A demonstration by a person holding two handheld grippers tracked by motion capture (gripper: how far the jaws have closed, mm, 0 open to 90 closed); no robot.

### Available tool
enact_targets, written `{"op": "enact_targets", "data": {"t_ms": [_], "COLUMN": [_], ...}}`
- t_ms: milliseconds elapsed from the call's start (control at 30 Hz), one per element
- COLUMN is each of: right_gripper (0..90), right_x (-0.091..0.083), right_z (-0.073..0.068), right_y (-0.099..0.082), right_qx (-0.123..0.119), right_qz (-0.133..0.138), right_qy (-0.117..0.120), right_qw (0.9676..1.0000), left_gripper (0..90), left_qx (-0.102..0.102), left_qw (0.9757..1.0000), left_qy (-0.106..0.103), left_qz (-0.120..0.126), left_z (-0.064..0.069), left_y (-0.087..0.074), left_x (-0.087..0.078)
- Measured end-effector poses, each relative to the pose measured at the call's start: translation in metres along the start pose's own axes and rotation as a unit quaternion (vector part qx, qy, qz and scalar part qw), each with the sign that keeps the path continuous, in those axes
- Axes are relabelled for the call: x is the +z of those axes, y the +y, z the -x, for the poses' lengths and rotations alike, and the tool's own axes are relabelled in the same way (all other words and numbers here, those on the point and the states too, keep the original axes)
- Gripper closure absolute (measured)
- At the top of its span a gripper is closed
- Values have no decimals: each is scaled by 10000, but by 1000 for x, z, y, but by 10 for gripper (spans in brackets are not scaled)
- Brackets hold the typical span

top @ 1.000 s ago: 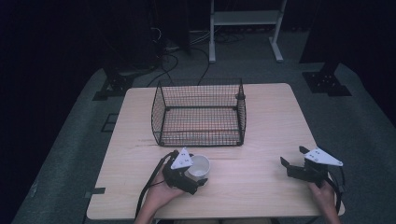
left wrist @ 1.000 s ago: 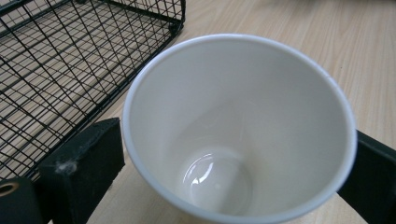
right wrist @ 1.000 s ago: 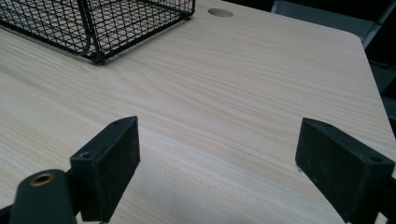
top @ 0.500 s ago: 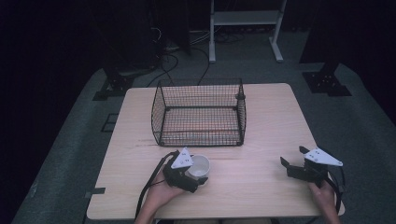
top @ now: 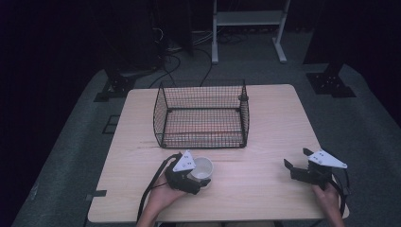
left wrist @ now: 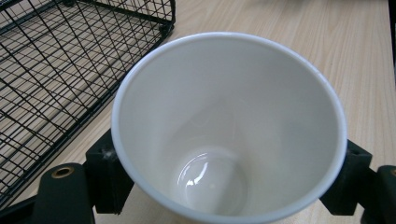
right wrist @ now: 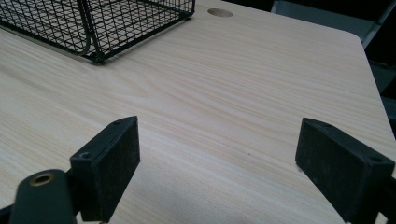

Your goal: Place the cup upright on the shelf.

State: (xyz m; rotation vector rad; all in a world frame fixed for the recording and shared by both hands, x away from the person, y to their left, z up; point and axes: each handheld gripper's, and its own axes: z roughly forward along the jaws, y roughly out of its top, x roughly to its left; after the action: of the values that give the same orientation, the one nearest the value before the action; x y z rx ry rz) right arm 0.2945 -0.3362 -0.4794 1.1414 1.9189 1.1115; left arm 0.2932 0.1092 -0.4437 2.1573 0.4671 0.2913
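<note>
A white paper cup (top: 202, 169) stood upright near the front edge of the wooden counter (top: 265, 137), just in front of the black wire basket (top: 201, 116). The left tool (top: 196, 178) had just been closing, and its jaws pinched the cup from both sides. In the left gripper view the cup (left wrist: 229, 126) held nothing inside. The basket was likewise empty, with bare wood visible through its mesh. The right tool (top: 295, 163) rested well apart on the counter, its jaws spread wide over bare wood (right wrist: 224, 102).

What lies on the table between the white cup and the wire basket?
Nothing: in the high view bare table separates the white cup from the wire basket; the left gripper view shows the same.
</note>
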Motion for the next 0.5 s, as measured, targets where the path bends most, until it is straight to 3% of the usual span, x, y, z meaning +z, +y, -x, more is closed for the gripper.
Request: {"op": "enact_targets", "data": {"t_ms": [500], "right_gripper": [131], "right_x": [0], "right_z": [1], "right_y": [0], "right_qx": [24], "right_qz": [-4], "right_qy": [12], "right_qw": [10000], "left_gripper": [206], "left_qx": [27], "left_qw": [9999], "left_qy": [12], "left_qz": [137], "left_z": [-5], "left_y": [10], "left_x": [-8]}}
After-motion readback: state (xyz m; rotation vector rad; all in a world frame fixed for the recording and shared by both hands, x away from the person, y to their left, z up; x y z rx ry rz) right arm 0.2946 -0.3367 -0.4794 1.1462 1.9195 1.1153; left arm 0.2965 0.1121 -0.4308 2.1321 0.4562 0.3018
